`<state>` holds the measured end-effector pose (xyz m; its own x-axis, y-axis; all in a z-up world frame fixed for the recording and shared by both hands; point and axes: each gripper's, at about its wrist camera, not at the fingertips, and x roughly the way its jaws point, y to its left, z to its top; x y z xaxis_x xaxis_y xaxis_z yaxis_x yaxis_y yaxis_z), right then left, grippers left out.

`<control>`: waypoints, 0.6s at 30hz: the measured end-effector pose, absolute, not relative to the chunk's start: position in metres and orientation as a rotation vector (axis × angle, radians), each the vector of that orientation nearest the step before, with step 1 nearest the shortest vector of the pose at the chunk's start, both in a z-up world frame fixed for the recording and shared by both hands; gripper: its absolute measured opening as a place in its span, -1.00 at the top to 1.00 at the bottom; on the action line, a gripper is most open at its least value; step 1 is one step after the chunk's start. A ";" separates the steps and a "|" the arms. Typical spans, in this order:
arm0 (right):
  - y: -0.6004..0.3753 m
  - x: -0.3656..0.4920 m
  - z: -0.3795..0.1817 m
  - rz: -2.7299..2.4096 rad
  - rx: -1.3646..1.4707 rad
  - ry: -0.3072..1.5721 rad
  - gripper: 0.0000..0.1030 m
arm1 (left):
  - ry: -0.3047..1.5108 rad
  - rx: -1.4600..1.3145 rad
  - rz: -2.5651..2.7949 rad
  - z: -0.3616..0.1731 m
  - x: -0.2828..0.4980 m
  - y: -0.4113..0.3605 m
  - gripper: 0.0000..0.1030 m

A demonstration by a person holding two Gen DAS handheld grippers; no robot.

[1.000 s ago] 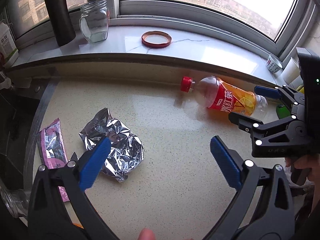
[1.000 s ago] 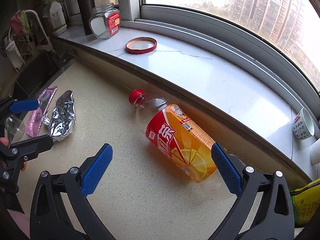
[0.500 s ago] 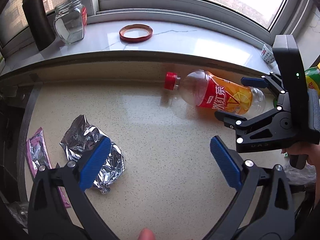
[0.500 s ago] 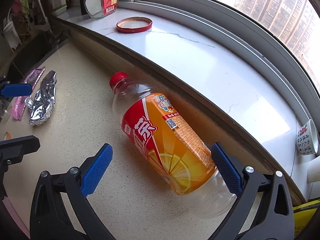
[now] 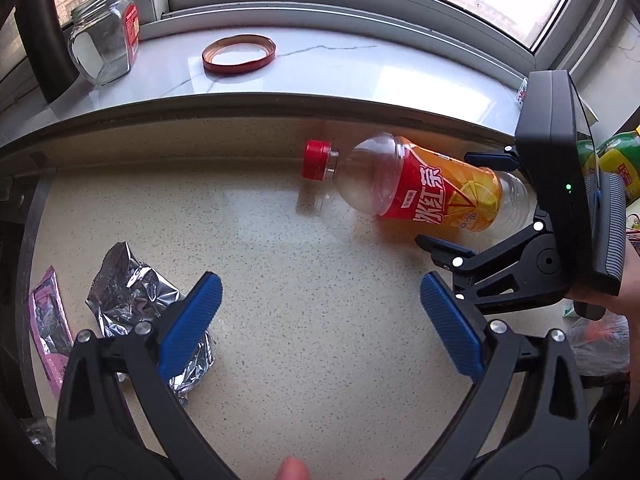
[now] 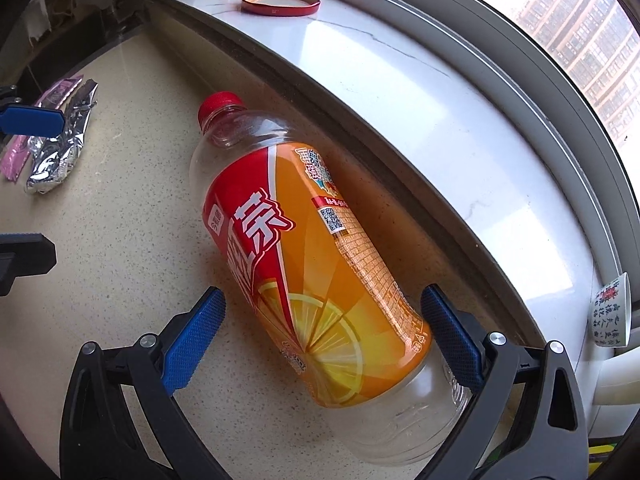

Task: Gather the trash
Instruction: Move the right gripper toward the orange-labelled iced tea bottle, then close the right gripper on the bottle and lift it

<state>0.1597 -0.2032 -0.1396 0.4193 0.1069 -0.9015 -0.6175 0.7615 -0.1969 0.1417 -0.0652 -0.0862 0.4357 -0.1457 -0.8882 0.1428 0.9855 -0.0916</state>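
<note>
Tabletop (image 5: pixel 320 300): speckled stone, runs under both tongs, windowsill ledge beyond them.

Bottle (image 6: pixel 320 280): clear plastic, looks empty, orange-red label, lying on its side. Its lower body sits between the right tongs' (image 6: pixel 324 332) pads, red cap (image 6: pixel 220 104) pointing away and to their left. Right tongs are spread wide and not clamped. The right pad looks touching or just shy of the bottle wall, hard to call through the fisheye; the left pad stands clearly apart.

Step in hand, my read: grab the bottle. To do it well:
- Close on the labelled barrel, not the clear ribbed base; the base tapers and the bottle may squirt out.
- It's round and light on a slick tabletop, so expect it to roll toward the ledge when one pad lands first. Centre it first, so both pads meet it together.
- Squeeze gently; thin walls will buckle.

Left tongs (image 5: pixel 320 320): also apart, holding nothing, hovering over bare tabletop.

Foil wrapper (image 5: pixel 136 300): crumpled, just behind the left tongs' left pad. Pink sachet (image 5: pixel 48 320): further left, near the tabletop edge. Both likely next.
</note>
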 end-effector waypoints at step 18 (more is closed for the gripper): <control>-0.208 0.146 -0.151 0.493 -0.614 1.024 -0.41 | 1.107 0.037 -0.208 -0.106 0.157 -0.089 -0.88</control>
